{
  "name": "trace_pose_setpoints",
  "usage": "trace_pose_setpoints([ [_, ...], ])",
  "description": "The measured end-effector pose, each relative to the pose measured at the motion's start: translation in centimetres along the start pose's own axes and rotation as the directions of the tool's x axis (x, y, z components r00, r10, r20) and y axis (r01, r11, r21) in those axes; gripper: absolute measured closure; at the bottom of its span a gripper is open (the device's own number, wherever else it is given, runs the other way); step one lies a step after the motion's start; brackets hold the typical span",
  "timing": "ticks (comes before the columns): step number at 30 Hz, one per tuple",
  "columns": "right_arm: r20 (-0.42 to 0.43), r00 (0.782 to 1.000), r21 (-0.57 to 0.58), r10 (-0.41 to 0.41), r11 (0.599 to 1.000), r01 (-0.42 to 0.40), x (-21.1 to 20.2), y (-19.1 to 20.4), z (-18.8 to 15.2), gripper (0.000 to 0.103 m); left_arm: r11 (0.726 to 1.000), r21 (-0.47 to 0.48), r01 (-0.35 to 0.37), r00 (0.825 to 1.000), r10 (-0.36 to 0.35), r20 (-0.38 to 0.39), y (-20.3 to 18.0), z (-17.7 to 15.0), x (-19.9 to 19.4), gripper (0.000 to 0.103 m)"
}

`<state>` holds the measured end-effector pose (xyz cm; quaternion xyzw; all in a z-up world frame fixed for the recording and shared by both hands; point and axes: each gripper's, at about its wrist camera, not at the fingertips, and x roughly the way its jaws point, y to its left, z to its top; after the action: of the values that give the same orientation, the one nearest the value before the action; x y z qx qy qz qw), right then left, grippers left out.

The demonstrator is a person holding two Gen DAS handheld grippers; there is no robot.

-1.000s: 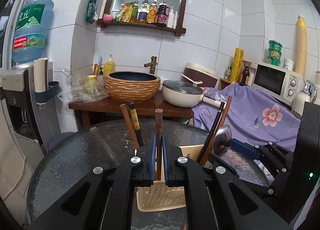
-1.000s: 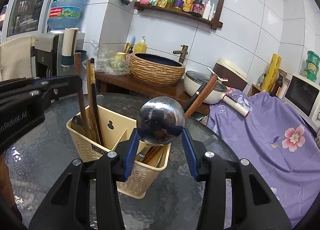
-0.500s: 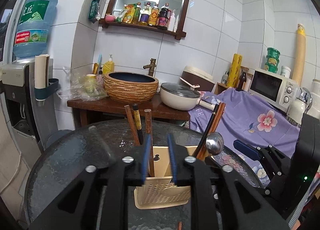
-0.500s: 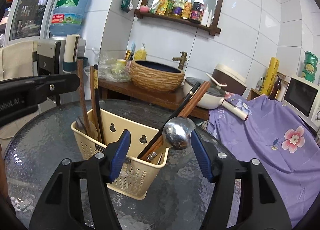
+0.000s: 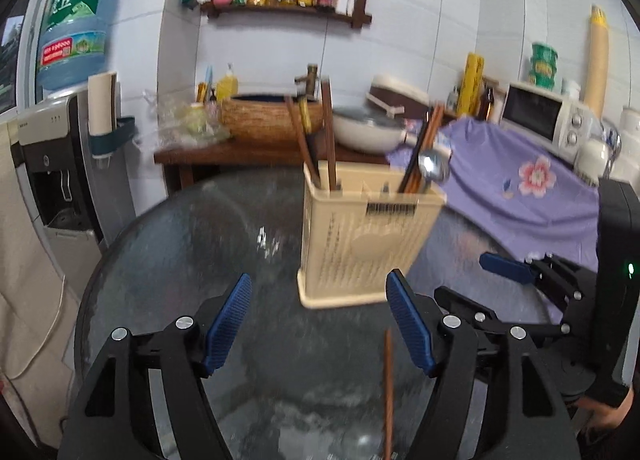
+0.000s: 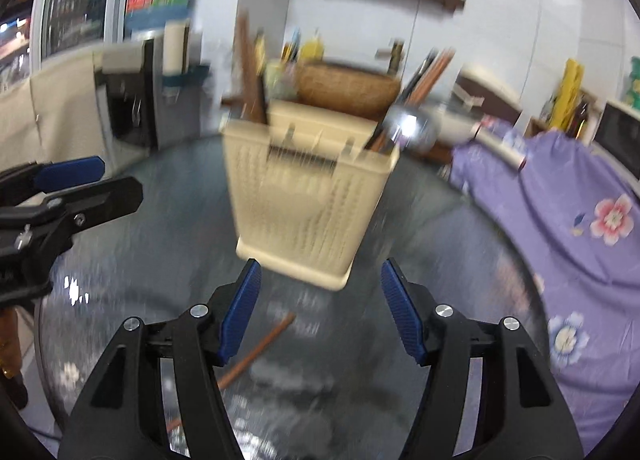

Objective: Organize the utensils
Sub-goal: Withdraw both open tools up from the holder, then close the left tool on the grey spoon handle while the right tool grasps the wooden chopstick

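Note:
A cream plastic utensil basket [image 5: 360,236] [image 6: 308,196] stands on the round glass table [image 5: 200,244]. Brown chopsticks [image 5: 326,132] stand in its left compartment. More chopsticks and a metal spoon [image 5: 432,166] [image 6: 408,128] lean in its right one. A single brown chopstick [image 5: 387,388] [image 6: 256,352] lies on the glass near me. My left gripper [image 5: 320,324] hovers low in front of the basket, its jaws opening with nothing between them. My right gripper [image 6: 320,308] is open and empty, just short of the basket's base. Both views are motion-blurred.
A purple flowered cloth [image 5: 520,176] covers the counter on the right, with a microwave [image 5: 544,116] on it. Behind the table stand a wooden bench with a woven basin [image 5: 268,116] and a pan [image 5: 368,132]. A water dispenser [image 5: 60,132] stands at the left.
The left gripper let go of a chopstick into the basket and opened wide. The right gripper released the spoon. Both pulled back and down from the basket.

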<state>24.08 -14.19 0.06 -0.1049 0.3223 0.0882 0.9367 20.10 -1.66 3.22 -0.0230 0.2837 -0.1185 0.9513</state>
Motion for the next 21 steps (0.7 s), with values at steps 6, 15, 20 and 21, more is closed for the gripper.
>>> trace_pose_setpoints([
  [6, -0.174, 0.983, 0.102, 0.063, 0.994, -0.046, 3.3, 0.5, -3.2, 0.048, 1.000, 0.015, -0.005, 0.991, 0.007, -0.136, 0.6, -4.9, 0.9, 0.036],
  [15, -0.283, 0.954, 0.157, 0.104, 0.986, -0.061, 6.0, 1.7, -4.8, 0.055, 1.000, -0.009, -0.013, 0.984, 0.012, -0.177, 1.5, -7.7, 0.5, 0.036],
  [20, -0.309, 0.945, 0.150, 0.106, 0.987, -0.061, 7.0, 2.6, -4.9, 0.063, 1.000, -0.002, -0.012, 0.982, 0.012, -0.187, 1.5, -8.2, 0.5, 0.036],
  [21, -0.313, 0.944, 0.152, 0.108, 0.986, -0.062, 7.2, 2.6, -4.9, 0.063, 1.000, 0.002, -0.007, 0.982, 0.007, -0.188, 1.4, -8.3, 0.5, 0.036],
])
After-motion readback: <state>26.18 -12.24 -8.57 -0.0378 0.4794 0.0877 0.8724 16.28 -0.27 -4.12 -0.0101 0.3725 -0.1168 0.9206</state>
